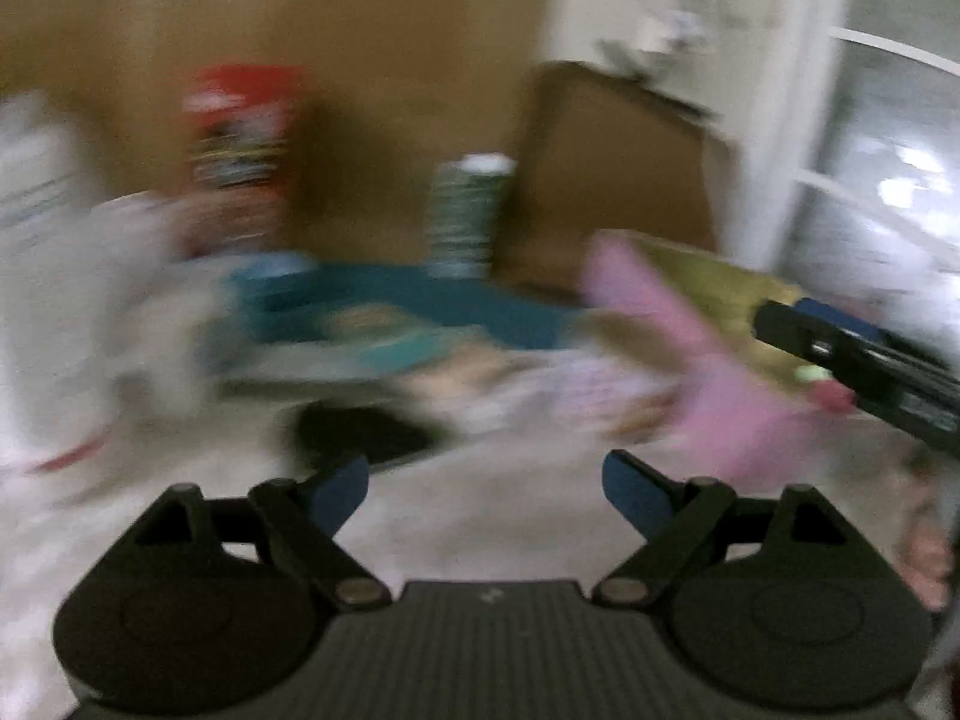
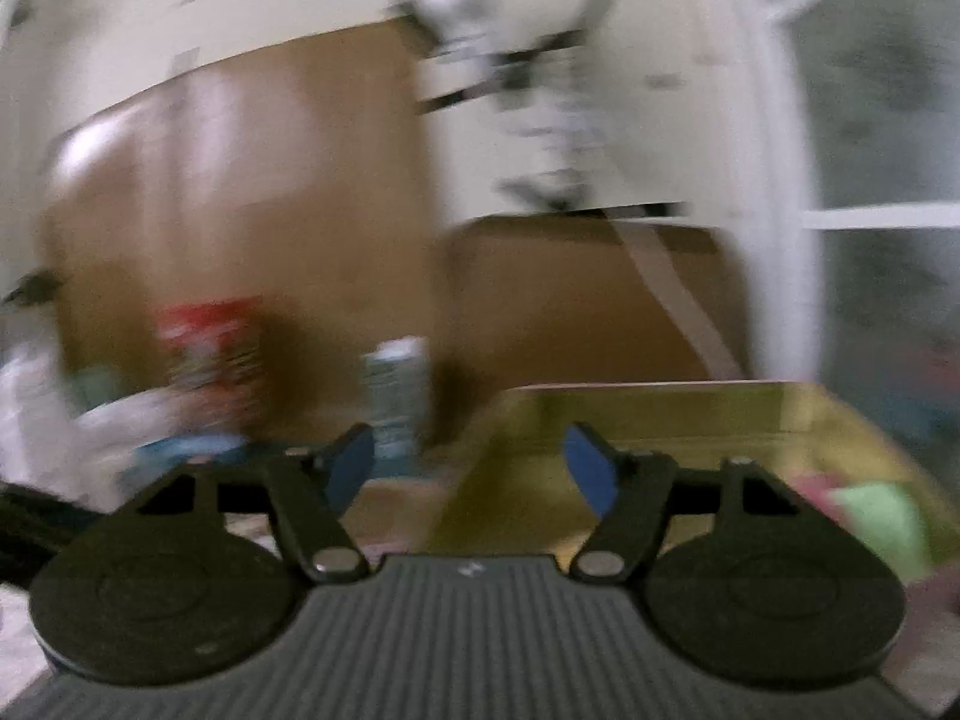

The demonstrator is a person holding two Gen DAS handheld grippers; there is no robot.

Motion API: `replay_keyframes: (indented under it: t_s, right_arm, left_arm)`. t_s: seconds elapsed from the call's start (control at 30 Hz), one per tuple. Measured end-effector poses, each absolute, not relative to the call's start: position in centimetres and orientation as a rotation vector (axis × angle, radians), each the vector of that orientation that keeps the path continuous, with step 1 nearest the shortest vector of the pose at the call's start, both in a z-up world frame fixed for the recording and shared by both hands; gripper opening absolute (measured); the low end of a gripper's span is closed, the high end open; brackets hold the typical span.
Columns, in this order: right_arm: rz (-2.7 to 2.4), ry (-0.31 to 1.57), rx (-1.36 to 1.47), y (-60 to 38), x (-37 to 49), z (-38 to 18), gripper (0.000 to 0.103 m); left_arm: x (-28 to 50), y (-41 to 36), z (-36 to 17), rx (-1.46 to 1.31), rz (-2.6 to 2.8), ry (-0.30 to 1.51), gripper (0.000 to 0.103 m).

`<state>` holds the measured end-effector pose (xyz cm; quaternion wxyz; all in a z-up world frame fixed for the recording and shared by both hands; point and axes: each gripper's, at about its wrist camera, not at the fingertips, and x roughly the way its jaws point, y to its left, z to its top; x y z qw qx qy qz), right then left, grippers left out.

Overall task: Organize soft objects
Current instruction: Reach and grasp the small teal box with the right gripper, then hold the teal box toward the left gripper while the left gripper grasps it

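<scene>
Brown cardboard [image 1: 372, 90] at the back, pale walls and a window frame to the right, a pale tabletop [image 1: 468, 516] below; everything smeared by motion. Soft objects heaped mid-table: a pink cloth [image 1: 690, 348] to the right, draped near the rim of a yellow-green bin [image 2: 648, 420]; a blue-teal cloth [image 1: 420, 306] farther left; a dark patch [image 1: 360, 432] nearer, kind unclear. Inside the bin, at its right, what looks like a green piece [image 2: 882, 516] and something pink beside it.

Left gripper [image 1: 486, 492] spread wide, nothing between the blue pads, low over bare tabletop, short of the heap. Right gripper [image 2: 471, 468] also spread and empty, aimed at the near left corner of the bin; seen from the left view as a dark bar [image 1: 858, 360] just above the pink cloth.

Judged step: reaching for the next soft piece, probably the pink cloth. Best done by slowing down, picking one fold clear of its neighbours, closing on a thick bunch rather than an edge, then lifting high enough to clear the bin rim.

Hard to make out: a red-topped container [image 1: 240, 138] and a striped cylinder [image 1: 465, 216] at the back, labels unreadable; white shapes far left, unidentifiable. Borders between the cloths lost in blur; most of the bin floor hidden behind the right gripper.
</scene>
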<state>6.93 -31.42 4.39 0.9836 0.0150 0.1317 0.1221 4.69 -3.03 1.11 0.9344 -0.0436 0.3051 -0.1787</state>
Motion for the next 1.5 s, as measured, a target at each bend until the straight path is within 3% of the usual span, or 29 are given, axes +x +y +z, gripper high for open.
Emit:
replay_keyframes:
  t_s: [0.07,0.2,0.5,0.6,0.67,0.8,0.93,1.13,1.33,1.5]
  right_arm:
    - [0.342,0.312,-0.025,-28.3,7.7,3.8,0.055]
    - [0.451,0.389,-0.104,-22.9,10.6,2.3,0.053]
    - [0.391,0.505,-0.269,-16.2,19.1,-0.7,0.067]
    - [0.358,0.571,-0.285,-15.7,21.2,-2.0,0.066]
    - [0.363,0.57,-0.284,-15.9,21.5,-2.4,0.044]
    - [0.392,0.546,-0.182,-16.9,19.8,-1.0,0.044]
    - [0.464,0.542,-0.084,-19.4,16.2,0.4,0.044]
    - [0.575,0.522,-0.071,-23.9,7.9,0.9,0.044]
    - [0.568,0.631,-0.155,-25.8,4.0,-1.4,0.045]
    - [0.565,0.633,-0.111,-26.5,3.6,-1.6,0.047]
  left_arm:
    - [4.7,-0.2,0.1,-0.082,-0.252,0.624,0.088]
    - [4.8,2.9,-1.3,-0.112,-0.151,0.619,0.088]
    - [4.8,3.5,-1.5,-0.148,-0.157,0.622,0.089]
    - [4.9,3.9,-1.6,-0.161,-0.162,0.625,0.089]
    - [5.1,4.1,-1.7,-0.178,-0.168,0.627,0.089]
    - [5.3,4.7,-1.7,-0.214,-0.181,0.627,0.089]
    - [5.3,5.7,-1.6,-0.276,-0.206,0.615,0.099]
    - [5.5,6.5,-1.7,-0.345,-0.254,0.628,0.099]
    - [5.1,4.1,-1.5,-0.387,-0.413,0.694,0.093]
    - [4.5,-0.4,-1.3,-0.356,-0.555,0.808,0.082]
